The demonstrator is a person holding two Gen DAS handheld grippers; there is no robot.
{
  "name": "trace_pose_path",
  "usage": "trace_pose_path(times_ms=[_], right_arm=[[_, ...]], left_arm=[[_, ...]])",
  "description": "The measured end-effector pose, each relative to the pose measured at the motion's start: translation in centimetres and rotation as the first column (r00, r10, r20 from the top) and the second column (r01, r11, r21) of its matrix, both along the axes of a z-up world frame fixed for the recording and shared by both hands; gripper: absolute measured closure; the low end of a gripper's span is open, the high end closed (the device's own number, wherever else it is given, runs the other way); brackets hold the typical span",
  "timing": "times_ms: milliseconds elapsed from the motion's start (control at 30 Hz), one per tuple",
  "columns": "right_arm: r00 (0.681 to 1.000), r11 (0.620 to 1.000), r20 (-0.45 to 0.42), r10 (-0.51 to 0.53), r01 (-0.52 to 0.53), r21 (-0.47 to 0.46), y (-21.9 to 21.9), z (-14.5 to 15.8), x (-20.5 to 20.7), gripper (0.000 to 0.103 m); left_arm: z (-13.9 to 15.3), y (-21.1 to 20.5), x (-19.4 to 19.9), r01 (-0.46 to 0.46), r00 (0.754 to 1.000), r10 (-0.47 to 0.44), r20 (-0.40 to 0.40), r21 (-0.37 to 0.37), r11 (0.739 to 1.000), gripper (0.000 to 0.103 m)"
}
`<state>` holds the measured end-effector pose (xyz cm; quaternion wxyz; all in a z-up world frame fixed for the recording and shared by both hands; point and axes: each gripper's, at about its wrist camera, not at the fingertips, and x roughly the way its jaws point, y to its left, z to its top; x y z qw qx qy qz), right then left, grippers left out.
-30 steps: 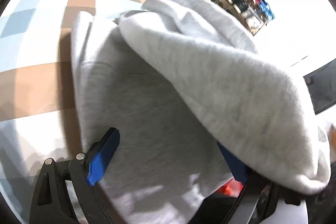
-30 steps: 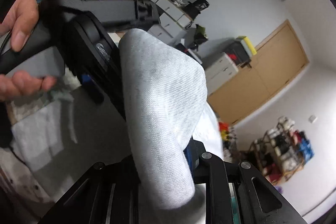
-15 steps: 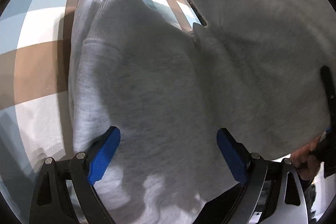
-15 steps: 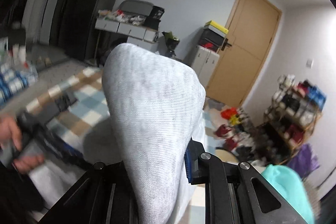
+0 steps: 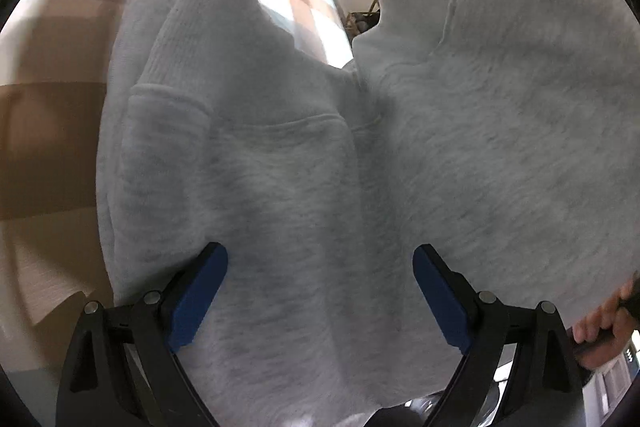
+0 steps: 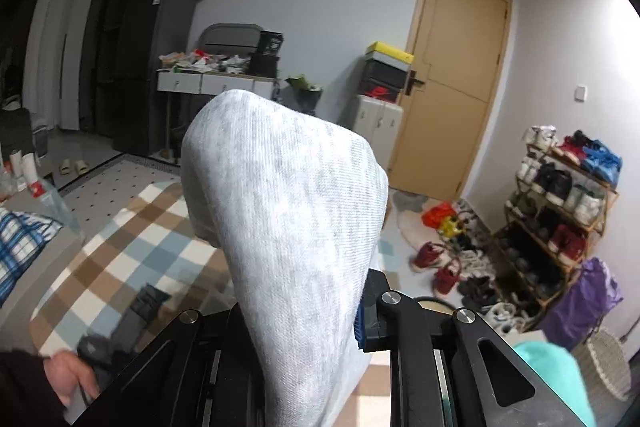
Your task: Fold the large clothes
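On the left wrist view we see our left gripper (image 5: 320, 295) with its blue pads (image 5: 196, 291) spread wide, nothing pinched between them; the grey sweatshirt (image 5: 280, 167) lies just beyond and under them on a checked rug (image 5: 60, 75). To the right the same cloth rises in a hanging sheet, and a hand (image 5: 604, 327) shows at the edge. Through the right wrist view our right gripper (image 6: 304, 331) has its jaws pinching a fold of the sweatshirt (image 6: 288, 211), which stands up in front of the lens. Behind it are a wooden door (image 6: 452, 79) and, far right, a shoe rack (image 6: 560, 203).
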<state>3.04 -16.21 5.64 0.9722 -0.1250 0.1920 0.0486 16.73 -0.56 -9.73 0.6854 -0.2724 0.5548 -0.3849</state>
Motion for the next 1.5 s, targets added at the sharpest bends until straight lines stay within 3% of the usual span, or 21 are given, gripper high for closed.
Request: trace_pose_path(times_ms=[133,200,267,367,467,500,567,633,700,767,833,900,967,1033,1167,1233,1267,1333,1400,1467,1500], right_arm=[[0.999,0.993,0.027,0.024,-0.021,-0.115,0.3,-1.8,-1.8,0.084],[0.999,0.987,-0.007,0.05,-0.051,-0.151,1.0,-4.9,-3.6,0.084],[0.995,0.982,-0.038,0.088,-0.093,-0.167,2.0,-8.2,-5.7,0.083],[0.99,0.959,-0.083,0.116,-0.133,-0.25,4.4,-13.2,-8.4,0.082],[0.982,0.939,-0.16,0.105,-0.15,-0.308,6.8,-18.1,-9.7,0.082],[0.976,0.923,-0.187,0.11,-0.17,-0.346,8.0,-19.7,-10.1,0.081],[0.973,0.843,-0.196,0.118,-0.203,-0.498,10.6,-21.5,-10.9,0.081],[0.961,0.79,-0.244,0.13,-0.249,-0.56,12.2,-22.7,-11.4,0.074],[0.935,0.8,-0.331,0.127,-0.294,-0.523,12.3,-23.1,-10.8,0.073],[0.905,0.844,-0.412,0.107,-0.302,-0.444,11.3,-22.5,-9.6,0.07],[0.883,0.904,-0.453,0.124,-0.288,-0.315,10.1,-20.9,-8.6,0.07],[0.852,0.93,-0.505,0.136,-0.285,-0.231,9.4,-20.0,-7.7,0.068],[0.807,0.951,-0.56,0.186,-0.292,-0.105,8.7,-19.6,-7.0,0.058],[0.74,0.945,-0.602,0.298,-0.319,0.076,8.1,-18.5,-6.7,0.028],[0.659,0.905,-0.62,0.426,-0.306,0.297,4.7,-15.8,-7.0,0.026],[0.647,0.883,-0.607,0.461,-0.267,0.387,2.3,-14.3,-7.1,0.026],[0.659,0.868,-0.584,0.474,-0.24,0.435,0.7,-13.3,-7.2,0.026],[0.711,0.855,-0.532,0.459,-0.191,0.483,-1.9,-11.7,-6.9,0.026],[0.764,0.862,-0.522,0.378,-0.084,0.501,-4.5,-11.3,-5.8,0.026],[0.736,0.87,-0.59,0.333,0.001,0.493,-5.7,-13.1,-4.1,0.034],[0.718,0.874,-0.616,0.324,0.021,0.485,-5.9,-14.1,-3.5,0.049]], left_arm=[[-0.1,-2.3,0.6,-0.001,0.998,-0.003,-0.055,-0.083,0.997,0.013],[0.7,-0.1,0.7,-0.042,0.996,0.028,-0.086,-0.159,0.986,0.013],[2.7,3.6,0.6,-0.084,0.996,0.079,-0.031,-0.228,0.97,0.013],[4.8,8.2,0.1,-0.162,0.983,0.177,0.05,-0.22,0.962,0.013],[4.3,9.8,0.7,-0.183,0.982,0.19,0.016,-0.198,0.963,0.013],[4.0,10.2,0.6,-0.181,0.983,0.183,-0.006,-0.188,0.965,0.013],[3.5,10.8,0.4,-0.189,0.982,0.188,-0.025,-0.17,0.967,0.013],[4.0,11.0,-0.2,-0.199,0.98,0.199,-0.018,-0.168,0.965,0.013],[5.0,10.8,-0.3,-0.2,0.979,0.206,0.013,-0.172,0.964,0.013],[5.0,9.8,-0.3,-0.2,0.976,0.213,0.056,-0.175,0.964,0.013],[5.8,8.2,0.3,-0.188,0.973,0.21,0.096,-0.195,0.962,0.013],[4.7,7.7,1.1,-0.168,0.975,0.194,0.111,-0.212,0.963,0.013],[5.1,5.7,1.7,-0.092,0.984,0.119,0.134,-0.197,0.976,0.013],[5.6,3.9,1.8,-0.031,0.985,0.06,0.16,-0.177,0.984,0.013],[3.7,2.1,1.6,0.027,0.991,-0.009,0.132,-0.136,0.99,0.013],[2.0,1.0,1.4,0.07,0.993,-0.064,0.1,-0.059,0.996,0.013],[1.8,0.6,1.2,0.085,0.992,-0.083,0.099,-0.023,0.996,0.013],[0.8,-0.5,0.4,0.115,0.986,-0.128,0.107,0.123,0.986,0.013],[0.0,-1.2,-0.1,0.133,0.981,-0.158,0.115,0.196,0.971,0.013],[0.1,-1.4,-0.7,0.146,0.975,-0.18,0.128,0.242,0.959,0.013],[0.4,-1.1,-1.1,0.144,0.975,-0.179,0.131,0.24,0.96,0.013]])
